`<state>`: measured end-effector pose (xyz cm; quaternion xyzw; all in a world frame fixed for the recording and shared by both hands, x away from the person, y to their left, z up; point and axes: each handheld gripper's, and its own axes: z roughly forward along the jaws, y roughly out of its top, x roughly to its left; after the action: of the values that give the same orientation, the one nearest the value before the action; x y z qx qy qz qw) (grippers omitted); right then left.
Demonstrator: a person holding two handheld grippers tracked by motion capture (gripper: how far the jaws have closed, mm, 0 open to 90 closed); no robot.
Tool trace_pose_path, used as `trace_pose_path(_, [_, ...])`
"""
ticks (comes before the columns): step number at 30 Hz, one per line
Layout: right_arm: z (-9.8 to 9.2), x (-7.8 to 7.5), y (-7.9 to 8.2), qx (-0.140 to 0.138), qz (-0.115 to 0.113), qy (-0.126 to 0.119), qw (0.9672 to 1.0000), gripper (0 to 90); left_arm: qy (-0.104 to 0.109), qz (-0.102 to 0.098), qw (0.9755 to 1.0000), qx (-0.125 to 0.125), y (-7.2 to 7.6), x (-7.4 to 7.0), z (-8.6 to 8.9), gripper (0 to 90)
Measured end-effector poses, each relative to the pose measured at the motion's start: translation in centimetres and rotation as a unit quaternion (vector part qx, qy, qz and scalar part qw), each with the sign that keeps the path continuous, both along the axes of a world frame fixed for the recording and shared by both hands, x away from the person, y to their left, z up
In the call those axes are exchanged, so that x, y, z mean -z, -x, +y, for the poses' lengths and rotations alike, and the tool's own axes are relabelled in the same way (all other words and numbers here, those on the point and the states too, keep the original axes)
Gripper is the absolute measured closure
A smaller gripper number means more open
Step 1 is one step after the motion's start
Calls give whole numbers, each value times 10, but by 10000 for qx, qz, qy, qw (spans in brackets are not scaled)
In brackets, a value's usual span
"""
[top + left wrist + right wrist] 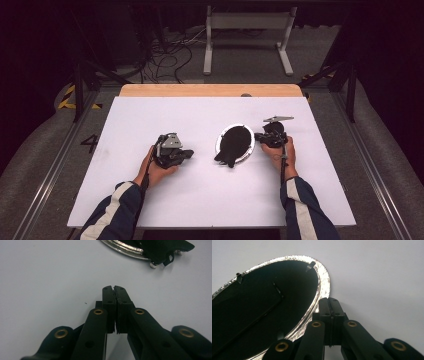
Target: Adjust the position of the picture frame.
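High view has the oval picture frame point(234, 145) lying face down mid-table, long axis running away from the person. The right gripper point(258, 136) — jaws closed, empty — sits at its right rim, nearer than the left gripper point(189, 154), also closed on nothing.

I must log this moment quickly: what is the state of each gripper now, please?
Left gripper: closed, holding nothing, apart from the oval frame.
Right gripper: closed, empty, tips at the frame's silver rim.

Oval silver-rimmed picture frame point(234, 144) lies black back up on white table point(150, 120).
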<state>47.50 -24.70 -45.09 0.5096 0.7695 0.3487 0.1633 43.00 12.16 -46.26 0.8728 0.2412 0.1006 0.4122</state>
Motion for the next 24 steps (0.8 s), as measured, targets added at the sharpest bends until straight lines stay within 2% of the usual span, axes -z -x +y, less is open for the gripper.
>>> trace_pose_path(6, [20,1,8,-458,32,-61,9989,900,55,64,10000,50,0,2,-4,871])
trace_pose_path(9, [30,2,13,-639,73,-153,9978,900,178,26,9998,130,3,-1,-9,868])
trace_pose_path(13, [40,5,25,-753,25,-240,9969,900,88,33,9998,183,9,0,-13,866])
trace_pose_path(17, [44,7,39,-925,20,-406,9949,900,132,149,9997,160,11,2,-16,861])
trace_pose_path(20, [48,7,53,-1070,-22,-312,9938,900,59,70,9995,299,18,1,-22,862])
trace_pose_path(23, [53,6,65,-1205,-74,-180,9925,900,31,80,9992,382,24,1,-29,861])
trace_pose_path(24, [57,6,71,-1350,-83,-100,9908,900,20,66,9992,390,24,2,-30,861])
